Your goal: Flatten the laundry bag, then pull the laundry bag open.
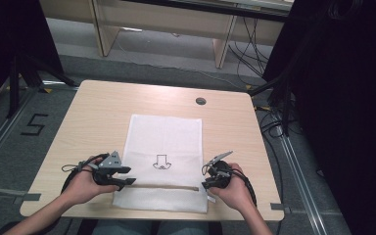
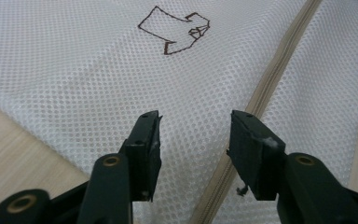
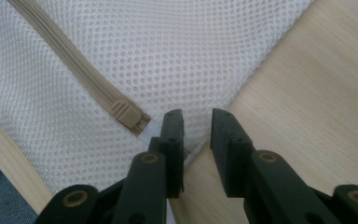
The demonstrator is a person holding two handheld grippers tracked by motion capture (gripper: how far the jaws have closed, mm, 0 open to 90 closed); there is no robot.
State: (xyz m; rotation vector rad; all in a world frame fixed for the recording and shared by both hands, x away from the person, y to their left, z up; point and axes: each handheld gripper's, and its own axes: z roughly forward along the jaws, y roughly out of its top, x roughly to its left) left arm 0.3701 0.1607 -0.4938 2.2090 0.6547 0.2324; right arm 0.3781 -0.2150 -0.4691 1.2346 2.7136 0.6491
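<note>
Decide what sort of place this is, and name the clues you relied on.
Probably a lab or recording studio rather than a home: a bare wooden table stands between black curtains, a number 5 is taped on the floor, and loose cables trail behind.

I note bare forearms, no sleeves in the high view. The left gripper [image 1: 127, 176] is black, carries a grey three-cornered plate on top and trails a looped black cable. The right gripper [image 1: 206, 182] matches, its plate edge-on. In my gripper views, both jaw pairs are black, with brass-coloured rivets and small screws.
</note>
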